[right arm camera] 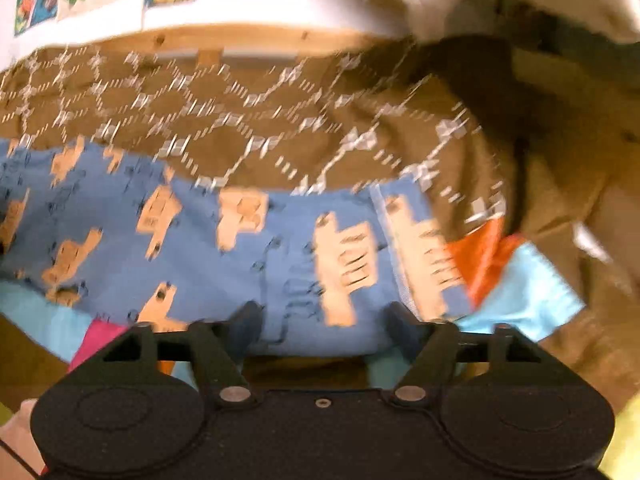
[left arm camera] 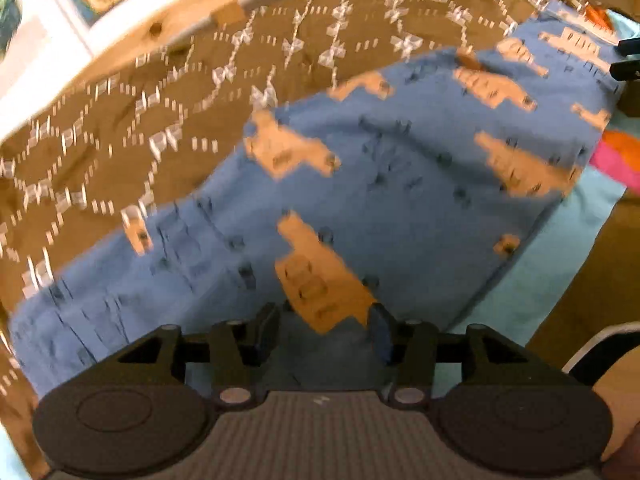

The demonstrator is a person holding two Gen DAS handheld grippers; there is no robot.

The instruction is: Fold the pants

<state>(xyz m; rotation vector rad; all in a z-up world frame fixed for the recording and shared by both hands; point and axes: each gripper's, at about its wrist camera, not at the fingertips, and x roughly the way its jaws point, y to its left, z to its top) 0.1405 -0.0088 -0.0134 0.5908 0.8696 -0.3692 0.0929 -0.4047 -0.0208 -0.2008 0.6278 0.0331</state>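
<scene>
Surface: brown blanket with a white geometric pattern, on a wood-framed bed; posters on the wall behind.
Pants: blue pants with orange prints lie spread flat on the blanket, over a turquoise cloth.
Left gripper: jaws apart, at the pants' near edge; grasp unclear.
Right gripper: jaws wide apart, fabric between them, not clamped.
Progress: apparently early; no clear cross fold shows, folding remains.

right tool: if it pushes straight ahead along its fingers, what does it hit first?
Most likely the blue pants: the open right tool already has their near edge between its fingers. Beyond lies the brown patterned blanket. Depth is unclear in this blurred view.
</scene>
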